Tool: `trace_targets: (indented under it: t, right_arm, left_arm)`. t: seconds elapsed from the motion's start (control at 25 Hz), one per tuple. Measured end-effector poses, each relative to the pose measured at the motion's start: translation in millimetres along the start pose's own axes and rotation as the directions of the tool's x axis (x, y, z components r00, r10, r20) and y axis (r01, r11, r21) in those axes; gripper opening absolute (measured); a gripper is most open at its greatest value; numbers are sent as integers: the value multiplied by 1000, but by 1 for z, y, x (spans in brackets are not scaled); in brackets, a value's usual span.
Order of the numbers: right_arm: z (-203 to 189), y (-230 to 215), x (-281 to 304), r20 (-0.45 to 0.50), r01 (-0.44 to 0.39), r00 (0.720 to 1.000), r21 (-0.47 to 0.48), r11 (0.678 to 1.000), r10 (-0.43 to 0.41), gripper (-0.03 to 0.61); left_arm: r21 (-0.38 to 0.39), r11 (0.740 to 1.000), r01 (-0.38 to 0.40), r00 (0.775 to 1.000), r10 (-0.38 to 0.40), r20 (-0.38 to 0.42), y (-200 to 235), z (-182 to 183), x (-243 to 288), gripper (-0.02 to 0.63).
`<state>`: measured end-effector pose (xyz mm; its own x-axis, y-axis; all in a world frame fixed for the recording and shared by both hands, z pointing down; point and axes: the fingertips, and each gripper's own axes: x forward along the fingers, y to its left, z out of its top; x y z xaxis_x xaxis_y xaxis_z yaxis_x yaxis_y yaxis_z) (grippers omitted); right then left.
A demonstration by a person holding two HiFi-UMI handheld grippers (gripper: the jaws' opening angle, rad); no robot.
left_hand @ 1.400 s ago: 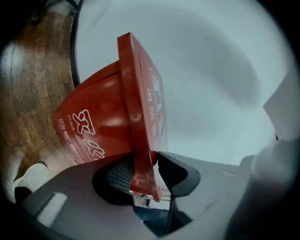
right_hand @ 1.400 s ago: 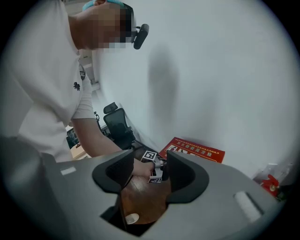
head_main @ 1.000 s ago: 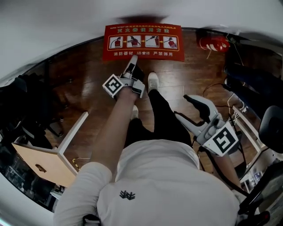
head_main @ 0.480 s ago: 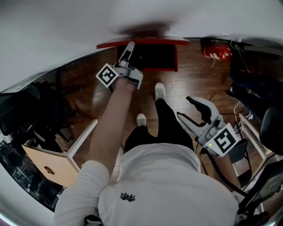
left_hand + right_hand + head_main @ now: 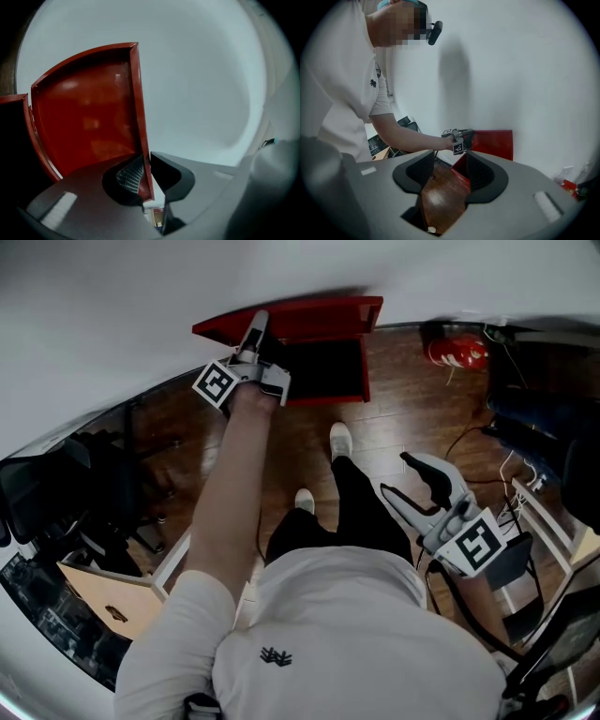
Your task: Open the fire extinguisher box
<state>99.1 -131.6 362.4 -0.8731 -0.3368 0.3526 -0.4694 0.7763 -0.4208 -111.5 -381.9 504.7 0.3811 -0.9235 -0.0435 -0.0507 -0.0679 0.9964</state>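
The red fire extinguisher box [image 5: 323, 371] sits on the wooden floor against the white wall, its dark inside showing. Its lid [image 5: 300, 320] is raised and leans back toward the wall. My left gripper [image 5: 255, 332] is shut on the lid's front edge. In the left gripper view the thin red rim [image 5: 140, 140] runs between the pressed pads of the left gripper [image 5: 146, 171]. My right gripper [image 5: 410, 486] hangs open and empty by the person's right side. The right gripper view shows its jaws [image 5: 449, 176] apart, with the box [image 5: 494, 143] and the left gripper [image 5: 459, 137] farther off.
A red fire extinguisher [image 5: 455, 351] lies by the wall to the box's right. A light wooden stand [image 5: 103, 601] is at the lower left, dark gear along the left. A chair and cables [image 5: 525, 549] crowd the right. The person's feet [image 5: 340, 439] stand before the box.
The lid, flat with its label up a second ago, has swung up toward the wall. My left gripper rose and moved away with it. The right gripper has barely moved.
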Motion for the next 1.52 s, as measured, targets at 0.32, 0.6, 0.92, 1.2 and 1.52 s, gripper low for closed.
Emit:
trace_targets:
  t: [0.32, 0.6, 0.92, 1.2, 1.52]
  right_arm:
    - [-3, -3, -6, 14, 25, 1000, -10, 1000, -24, 199]
    - [-7, 41, 1, 50, 40, 998, -115, 993, -34, 199]
    - [-31, 153, -19, 147, 111, 986, -262, 959, -74, 198]
    - [-72, 287, -58, 196, 166, 974, -259, 952, -116, 196]
    - [-90, 376, -102, 208, 196, 969, -322, 926, -132, 196]
  left_arm:
    - [78, 997, -15, 998, 20, -63, -2, -13, -5, 203]
    - [180, 984, -2, 990, 28, -138, -37, -26, -67, 241]
    - [519, 826, 222, 947, -56, -316, -147, -73, -254, 233]
    - [663, 636, 396, 863, -10, -506, -220, -131, -446, 212]
    - [726, 468, 503, 814, 26, -581, -269, -189, -564, 202]
